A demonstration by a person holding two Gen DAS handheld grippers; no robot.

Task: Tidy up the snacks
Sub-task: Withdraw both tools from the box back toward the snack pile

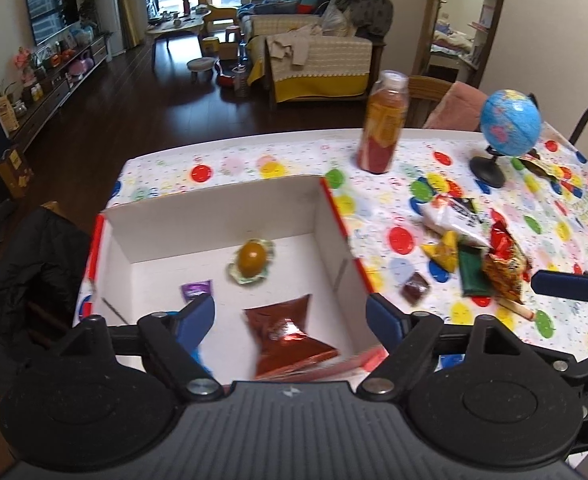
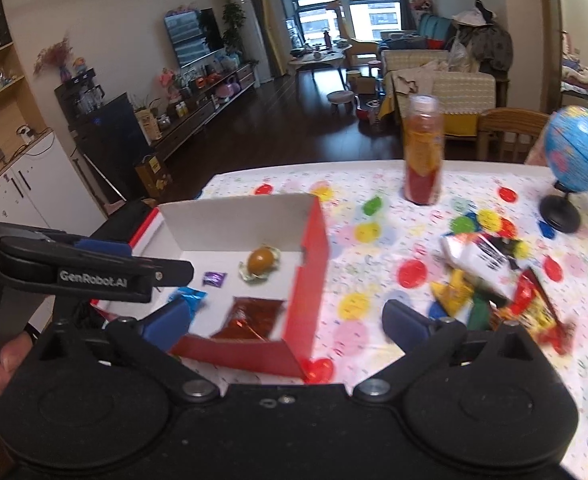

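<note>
A red box with white inside walls point(image 1: 213, 216) point(image 2: 310, 280) stands on the dotted tablecloth. In it lie a brown egg snack point(image 1: 251, 258) point(image 2: 261, 261), a purple packet point(image 1: 196, 290), a dark red packet point(image 1: 285, 332) point(image 2: 249, 316) and a blue packet point(image 2: 187, 295). My left gripper point(image 1: 289, 318) hovers open over the box's near end, nothing between its fingers. My right gripper point(image 2: 287, 320) stands open above the box's right wall, holding nothing. A pile of loose snacks point(image 1: 490, 256) point(image 2: 494, 288) and a small dark brown packet point(image 1: 416, 290) lie on the table right of the box.
A tall bottle of red drink point(image 1: 382, 128) point(image 2: 422, 152) and a blue globe point(image 1: 510, 124) point(image 2: 578, 152) stand near the far table edge. A black jacket point(image 1: 25, 260) hangs left of the table. A hand point(image 2: 1, 364) holds the left gripper.
</note>
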